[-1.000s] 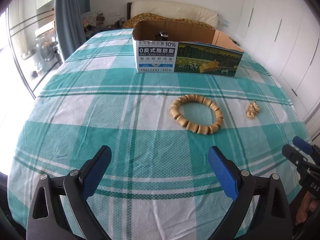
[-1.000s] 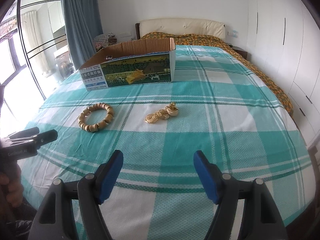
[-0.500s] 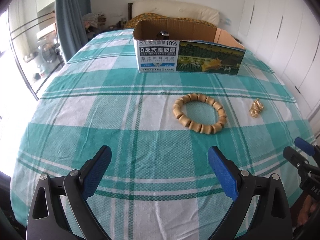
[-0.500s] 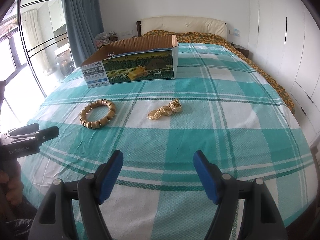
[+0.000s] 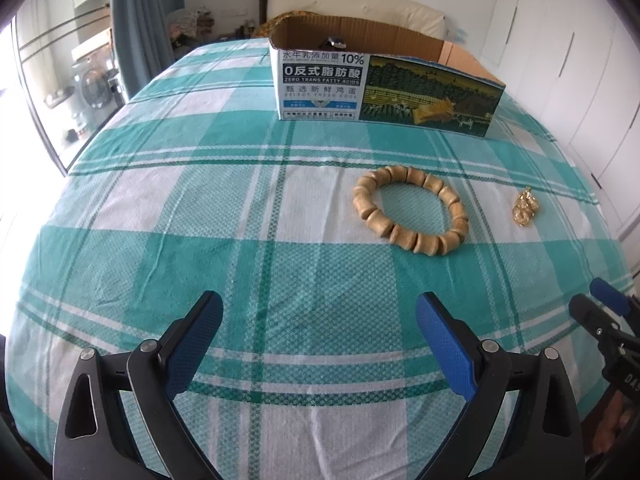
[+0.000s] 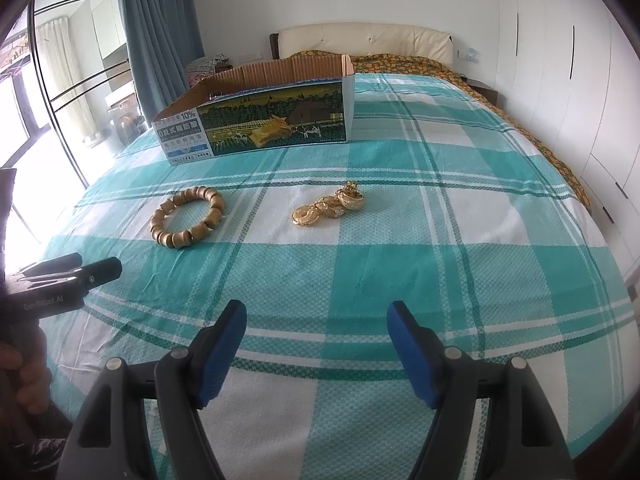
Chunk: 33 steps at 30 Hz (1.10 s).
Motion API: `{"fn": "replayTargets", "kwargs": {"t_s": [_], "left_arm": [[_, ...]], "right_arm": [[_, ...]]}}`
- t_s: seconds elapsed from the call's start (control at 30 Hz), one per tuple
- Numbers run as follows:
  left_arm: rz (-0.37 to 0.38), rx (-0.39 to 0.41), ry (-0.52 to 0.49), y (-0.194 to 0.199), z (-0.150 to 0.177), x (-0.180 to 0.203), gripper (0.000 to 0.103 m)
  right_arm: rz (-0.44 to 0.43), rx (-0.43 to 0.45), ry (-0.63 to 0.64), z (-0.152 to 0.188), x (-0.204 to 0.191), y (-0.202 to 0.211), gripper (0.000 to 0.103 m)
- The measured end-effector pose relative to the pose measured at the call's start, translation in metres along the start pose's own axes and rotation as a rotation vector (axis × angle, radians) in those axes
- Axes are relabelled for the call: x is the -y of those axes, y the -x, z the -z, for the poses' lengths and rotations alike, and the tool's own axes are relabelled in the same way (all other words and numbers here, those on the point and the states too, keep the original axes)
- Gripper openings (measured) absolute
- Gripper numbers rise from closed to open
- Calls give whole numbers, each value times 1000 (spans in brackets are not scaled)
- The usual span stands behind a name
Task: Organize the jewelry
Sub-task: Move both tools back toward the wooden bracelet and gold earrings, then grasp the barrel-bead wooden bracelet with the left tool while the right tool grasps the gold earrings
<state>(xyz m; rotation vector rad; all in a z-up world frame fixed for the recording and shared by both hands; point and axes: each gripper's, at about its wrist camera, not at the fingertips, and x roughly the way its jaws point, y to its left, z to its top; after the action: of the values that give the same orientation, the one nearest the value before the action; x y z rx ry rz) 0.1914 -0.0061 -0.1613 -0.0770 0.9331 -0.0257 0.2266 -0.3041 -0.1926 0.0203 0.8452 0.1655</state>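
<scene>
Where print can be read, it sits on the cardboard box (image 5: 384, 80) at upper centre of the left wrist view: "10%", "0反式脂肪酸", "ZERO TRANS FATTY ACIDS", beside a farm picture. Smaller lines below are too fine to read. In the right wrist view the other tool's body carries pale lettering, blurred.

Left tool (image 5: 318, 336): released, blue pads spread wide, nothing between them, low centre of frame above the bedspread (image 5: 200, 240). Right tool (image 6: 316, 340): likewise released and holding nothing.

Wooden bead bracelet (image 5: 410, 216) lies flat on the bedspread right of centre, between the left tool and the box, apart from both. Gold jewelry (image 6: 330, 206) lies in a small heap at centre of the right wrist view, well apart from the bracelet, short of the box.

Box top is open (a dark item shows at its rim, unidentified). Bedspread falls away at the left of frame toward a window (image 6: 48, 120) and curtain (image 6: 160, 32); wardrobe doors (image 6: 580, 80) close the right side. Nothing stands between either tool and the pieces.
</scene>
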Motion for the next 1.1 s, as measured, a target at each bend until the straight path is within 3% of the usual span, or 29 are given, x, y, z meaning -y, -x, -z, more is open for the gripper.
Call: {"fn": "replayTargets", "kwargs": {"t_s": [0.4, 0.73, 1.1], "left_arm": [[92, 40, 72, -13, -40, -6, 97], [-3, -27, -24, -53, -51, 16, 97], [-63, -15, -39, -53, -44, 7, 98]], "right_arm": [[-7, -25, -101, -25, 20, -20, 74], [13, -7, -96, -42, 25, -27, 74], [1, -79, -106, -76, 17, -83, 74]]}}
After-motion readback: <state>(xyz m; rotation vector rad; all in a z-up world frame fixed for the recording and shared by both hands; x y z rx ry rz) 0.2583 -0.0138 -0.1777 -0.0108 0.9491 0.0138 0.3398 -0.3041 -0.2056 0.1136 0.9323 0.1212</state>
